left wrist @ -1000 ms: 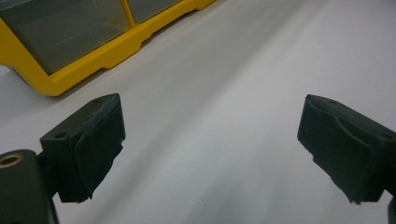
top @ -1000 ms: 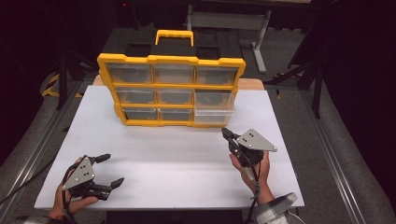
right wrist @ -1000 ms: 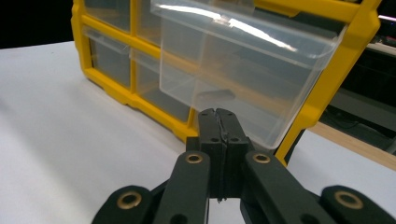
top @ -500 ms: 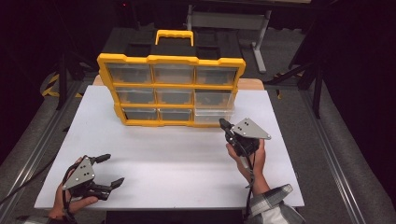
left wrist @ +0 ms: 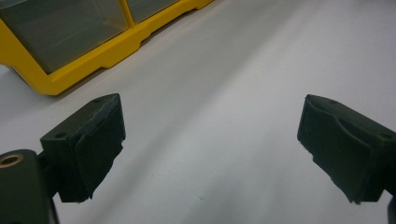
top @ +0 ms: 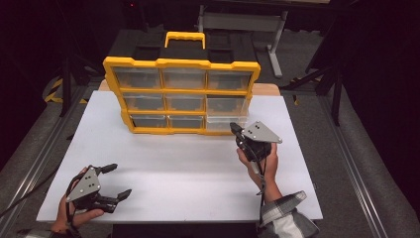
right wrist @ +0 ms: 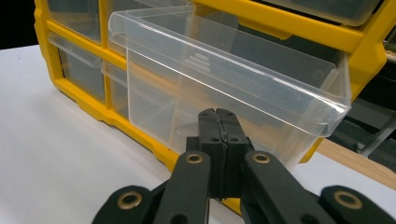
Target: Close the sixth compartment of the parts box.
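Observation:
A yellow drawer organizer (top: 181, 94) with a black top and yellow handle stands upright at the back of the white tabletop (top: 188, 168). Its clear bottom-right drawer (top: 225, 123) is pulled partway out. My right gripper (top: 234, 128) is shut with nothing between its jaws. Its tips sit right at the front of that drawer (right wrist: 224, 79); I cannot tell whether they touch it. In the right gripper view the closed tips (right wrist: 218, 114) point at the drawer's clear front wall. My left gripper (top: 119, 180) rests open at the front left corner, far from the organizer (left wrist: 60, 74).
A wooden board edge (top: 267, 89) shows behind the organizer. Metal rails (top: 356, 163) run along both sides of the table. A grey table frame (top: 242, 22) stands in the dark at the back. A plaid sleeve (top: 285, 218) comes in at the bottom right.
My right gripper has moved a little forward and left, toward the pulled-out bottom-right drawer, staying shut. The left gripper and the organizer have not moved.

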Available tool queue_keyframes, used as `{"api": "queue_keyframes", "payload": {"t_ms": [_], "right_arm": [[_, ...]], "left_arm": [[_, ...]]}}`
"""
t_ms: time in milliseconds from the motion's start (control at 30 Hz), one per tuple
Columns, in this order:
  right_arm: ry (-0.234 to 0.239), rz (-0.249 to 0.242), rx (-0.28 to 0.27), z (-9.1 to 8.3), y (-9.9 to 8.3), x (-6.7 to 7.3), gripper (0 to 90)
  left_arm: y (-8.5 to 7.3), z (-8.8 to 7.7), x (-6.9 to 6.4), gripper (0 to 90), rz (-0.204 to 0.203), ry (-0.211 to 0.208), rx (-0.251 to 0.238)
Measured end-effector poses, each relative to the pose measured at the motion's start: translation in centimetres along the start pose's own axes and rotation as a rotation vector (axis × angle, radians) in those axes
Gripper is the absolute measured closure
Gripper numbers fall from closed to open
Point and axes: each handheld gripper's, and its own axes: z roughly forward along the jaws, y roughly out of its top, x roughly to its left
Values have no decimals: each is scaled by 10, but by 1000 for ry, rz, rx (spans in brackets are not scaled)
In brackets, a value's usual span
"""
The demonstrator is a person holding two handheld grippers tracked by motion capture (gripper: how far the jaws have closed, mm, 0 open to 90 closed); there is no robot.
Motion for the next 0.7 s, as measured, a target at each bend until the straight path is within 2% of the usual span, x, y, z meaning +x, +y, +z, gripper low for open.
{"api": "queue_keyframes", "payload": {"t_ms": [700], "right_arm": [[-22, -9, -10, 3, 7, -1, 900]], "left_arm": [[1, -2, -1, 86, 7, 1, -8]]}}
